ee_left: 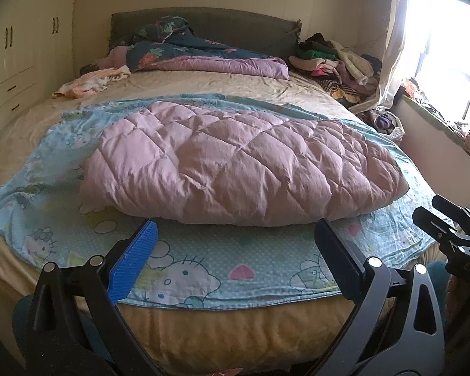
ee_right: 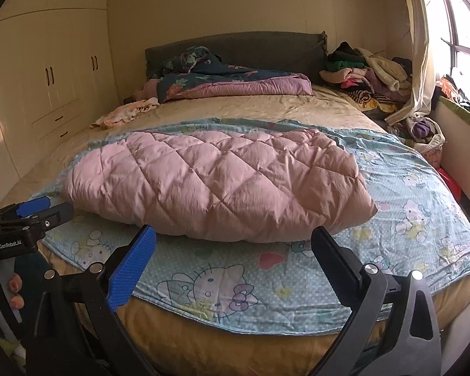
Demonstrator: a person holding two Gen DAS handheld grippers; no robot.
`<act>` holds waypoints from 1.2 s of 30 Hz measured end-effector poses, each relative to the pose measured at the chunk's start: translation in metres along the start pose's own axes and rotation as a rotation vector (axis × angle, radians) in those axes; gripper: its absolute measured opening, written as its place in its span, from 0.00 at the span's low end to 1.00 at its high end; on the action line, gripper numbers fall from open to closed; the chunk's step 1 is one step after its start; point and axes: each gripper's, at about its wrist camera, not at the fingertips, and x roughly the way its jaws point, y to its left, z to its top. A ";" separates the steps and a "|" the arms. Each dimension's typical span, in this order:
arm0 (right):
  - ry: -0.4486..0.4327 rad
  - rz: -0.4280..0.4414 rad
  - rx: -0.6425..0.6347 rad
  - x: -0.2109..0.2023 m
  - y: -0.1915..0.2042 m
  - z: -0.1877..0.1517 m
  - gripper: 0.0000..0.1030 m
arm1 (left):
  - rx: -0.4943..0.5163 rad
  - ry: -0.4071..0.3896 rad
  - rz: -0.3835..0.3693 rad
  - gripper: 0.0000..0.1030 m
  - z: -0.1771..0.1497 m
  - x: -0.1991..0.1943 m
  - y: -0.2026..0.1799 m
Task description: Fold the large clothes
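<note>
Both tools agape; pink quilt long axis crosswise on bed.

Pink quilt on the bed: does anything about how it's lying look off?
The pink quilt lies skewed on the blue cartoon sheet, its near edge slanting across the sheet's. Its corners look rounded and puffy, not squared. Nothing looks torn or spilled.

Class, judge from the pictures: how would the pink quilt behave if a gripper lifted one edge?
The pink quilt looks puffy and creased, so it would likely sag, not stay flat. Its padded bulk suggests lightness for its size. It probably slides on the cartoon sheet.
</note>
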 end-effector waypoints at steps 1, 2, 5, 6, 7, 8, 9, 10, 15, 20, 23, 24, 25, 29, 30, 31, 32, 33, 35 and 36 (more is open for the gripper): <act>0.004 0.001 0.001 0.000 0.000 0.000 0.96 | 0.001 0.000 -0.001 0.91 0.000 0.000 0.000; 0.006 0.001 0.001 0.000 0.000 0.000 0.96 | 0.001 0.000 0.000 0.91 0.000 0.000 -0.001; 0.005 0.005 0.000 0.000 0.000 0.001 0.96 | -0.001 -0.002 -0.002 0.91 0.000 0.000 -0.001; 0.005 0.004 -0.003 0.000 0.000 0.001 0.96 | 0.000 -0.002 -0.002 0.91 0.000 0.000 0.000; 0.005 0.006 -0.004 0.000 0.000 0.001 0.96 | 0.001 -0.002 -0.003 0.91 0.000 0.000 -0.001; 0.006 0.006 -0.004 0.000 0.000 0.001 0.96 | 0.000 -0.002 -0.002 0.91 0.000 0.000 -0.001; 0.006 0.006 -0.005 0.000 0.001 0.001 0.96 | -0.001 -0.002 -0.002 0.91 0.000 -0.001 -0.001; 0.006 0.006 -0.005 0.000 0.001 0.001 0.96 | 0.000 -0.001 -0.003 0.91 0.000 0.000 -0.001; 0.008 0.004 -0.005 0.000 0.001 0.000 0.96 | -0.001 0.001 -0.001 0.91 0.000 -0.001 -0.001; 0.008 0.004 -0.004 0.000 0.000 0.000 0.96 | -0.001 0.001 -0.001 0.91 0.000 -0.001 -0.002; 0.008 0.004 -0.003 0.000 0.001 0.000 0.96 | -0.001 0.001 -0.002 0.91 0.000 -0.001 -0.002; 0.008 0.003 -0.005 0.000 0.000 0.000 0.96 | 0.000 0.000 -0.002 0.91 0.000 -0.001 -0.002; 0.008 0.004 -0.005 0.000 0.001 0.000 0.96 | 0.001 -0.001 -0.003 0.91 0.000 -0.001 -0.002; 0.009 0.005 -0.004 0.000 0.000 0.000 0.96 | 0.003 -0.001 -0.003 0.91 0.000 -0.002 -0.002; 0.008 0.004 -0.004 0.000 0.001 0.000 0.96 | 0.003 -0.002 -0.003 0.91 0.000 -0.002 -0.003; 0.008 0.004 -0.005 0.000 0.001 0.000 0.96 | 0.002 -0.002 -0.003 0.91 0.000 -0.002 -0.003; 0.009 0.005 -0.004 0.000 0.001 0.000 0.96 | 0.003 -0.001 -0.002 0.91 0.000 -0.002 -0.003; 0.008 0.004 -0.004 0.000 0.001 0.000 0.96 | 0.002 -0.002 -0.003 0.91 0.000 -0.002 -0.002; 0.008 0.004 -0.005 0.000 0.001 0.000 0.96 | 0.002 0.001 -0.004 0.91 0.000 -0.002 -0.003; 0.008 0.004 -0.004 0.000 0.001 0.000 0.96 | 0.003 -0.001 -0.003 0.91 0.000 -0.002 -0.003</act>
